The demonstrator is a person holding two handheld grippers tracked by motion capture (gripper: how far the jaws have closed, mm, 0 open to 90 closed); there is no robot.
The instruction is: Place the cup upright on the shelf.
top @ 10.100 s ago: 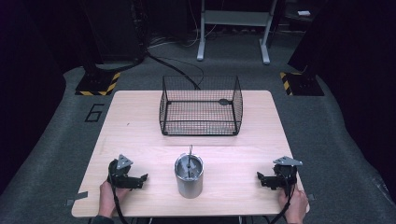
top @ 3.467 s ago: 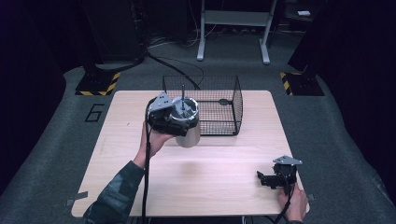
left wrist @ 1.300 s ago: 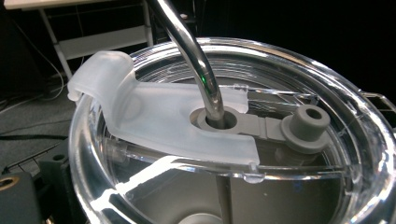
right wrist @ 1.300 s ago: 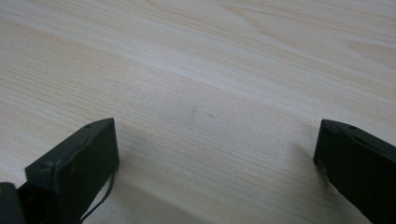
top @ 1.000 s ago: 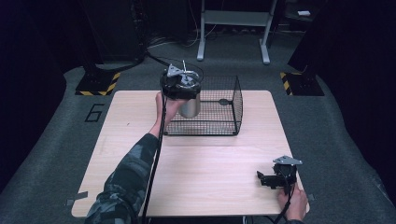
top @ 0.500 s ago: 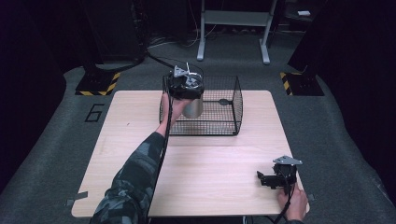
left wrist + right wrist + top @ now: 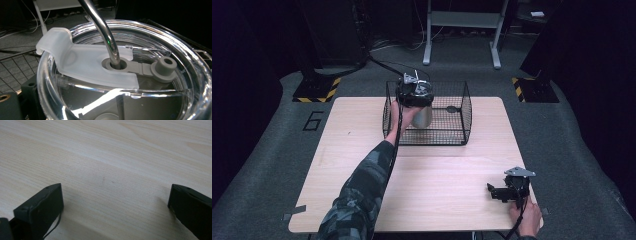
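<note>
Tumbler (image 7: 422, 116) carried into basket (image 7: 464, 107) — left gripper (image 7: 414, 92) clamped (right gripper (image 7: 498, 191) jaws wide).

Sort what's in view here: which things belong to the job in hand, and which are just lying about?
In the job:
- steel tumbler with clear plastic lid and metal straw
- left gripper, holding the tumbler inside the basket
- black wire basket

Lying about:
- right gripper, open, resting on the wooden table
- yellow-and-black striped floor plates
</note>
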